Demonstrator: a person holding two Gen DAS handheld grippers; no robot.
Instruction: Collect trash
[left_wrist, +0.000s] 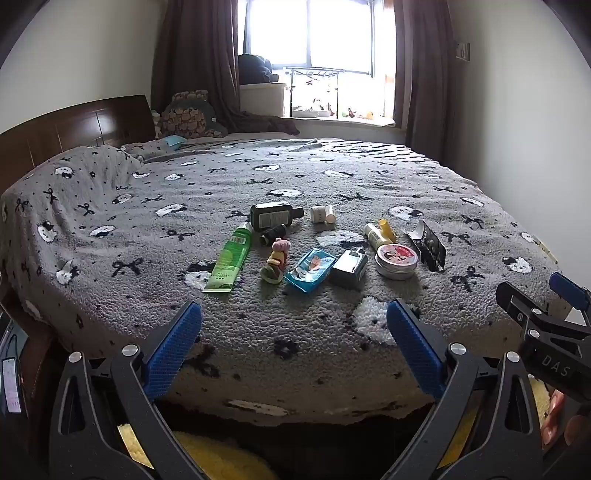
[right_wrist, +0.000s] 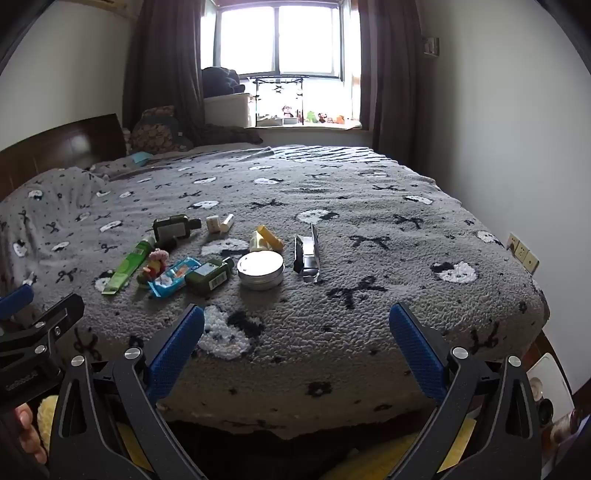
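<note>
Several small items lie together on the grey patterned bed (left_wrist: 147, 229): a green tube (left_wrist: 231, 258), a dark bottle (left_wrist: 275, 216), a blue packet (left_wrist: 311, 269), a small boxy bottle (left_wrist: 349, 267), a round tin (left_wrist: 397, 260), a black torn wrapper (left_wrist: 428, 245) and a small toy figure (left_wrist: 276, 260). My left gripper (left_wrist: 293, 332) is open and empty above the bed's near edge, short of the items. My right gripper (right_wrist: 295, 336) is open and empty, also at the near edge; the tin (right_wrist: 260, 269) and wrapper (right_wrist: 308, 254) lie ahead of it.
A wooden headboard (left_wrist: 74, 129) and pillows stand at the left. A window with curtains (left_wrist: 310, 33) is behind the bed. The wall (right_wrist: 498, 129) runs along the right with sockets (right_wrist: 522, 253). Something yellow (left_wrist: 207, 454) lies on the floor below the grippers.
</note>
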